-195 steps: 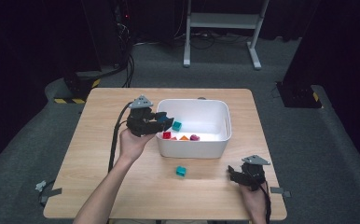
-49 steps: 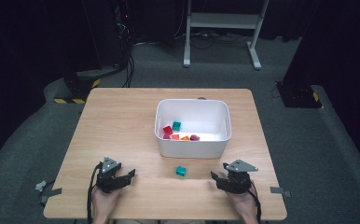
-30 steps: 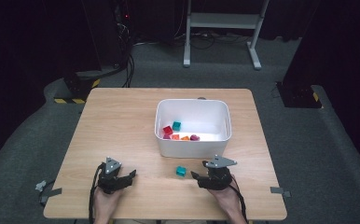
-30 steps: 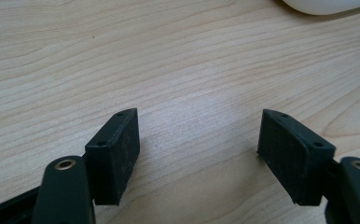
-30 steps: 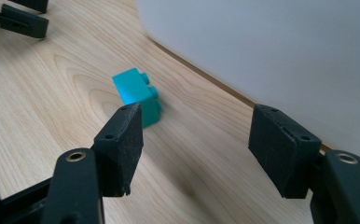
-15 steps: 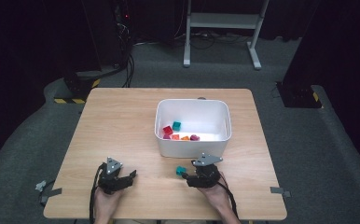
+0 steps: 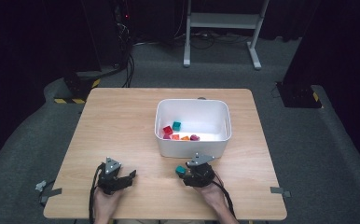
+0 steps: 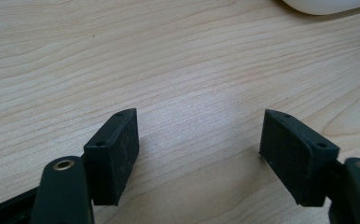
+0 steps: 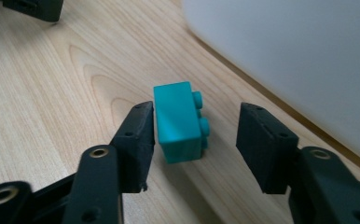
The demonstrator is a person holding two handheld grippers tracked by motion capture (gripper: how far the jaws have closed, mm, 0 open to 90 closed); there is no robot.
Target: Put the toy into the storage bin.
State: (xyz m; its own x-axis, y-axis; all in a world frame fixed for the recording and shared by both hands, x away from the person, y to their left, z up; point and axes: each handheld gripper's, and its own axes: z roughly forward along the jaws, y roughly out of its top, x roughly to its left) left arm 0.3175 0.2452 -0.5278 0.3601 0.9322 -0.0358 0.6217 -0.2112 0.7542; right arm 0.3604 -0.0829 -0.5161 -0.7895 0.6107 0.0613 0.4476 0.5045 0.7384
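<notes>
While closing, right hand-held gripper (image 9: 194, 133), teal brick (image 9: 178, 121) between jaws

Hand-held gripper (image 8: 199, 154) agape over bare wooden table (image 8: 178, 60)

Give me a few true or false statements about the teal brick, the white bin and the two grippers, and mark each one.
1. The teal brick lies on the table, outside the white bin. True.
2. The right gripper has the brick between its jaws. True; the jaws have just been closing, with one pad at the brick's side and a gap at the studded side.
3. The left gripper holds a red brick. False; its jaws are open over bare wood.
4. The white bin is empty. False; several small coloured blocks lie inside.
5. The brick's studs face the bin. True in the right gripper view.
</notes>
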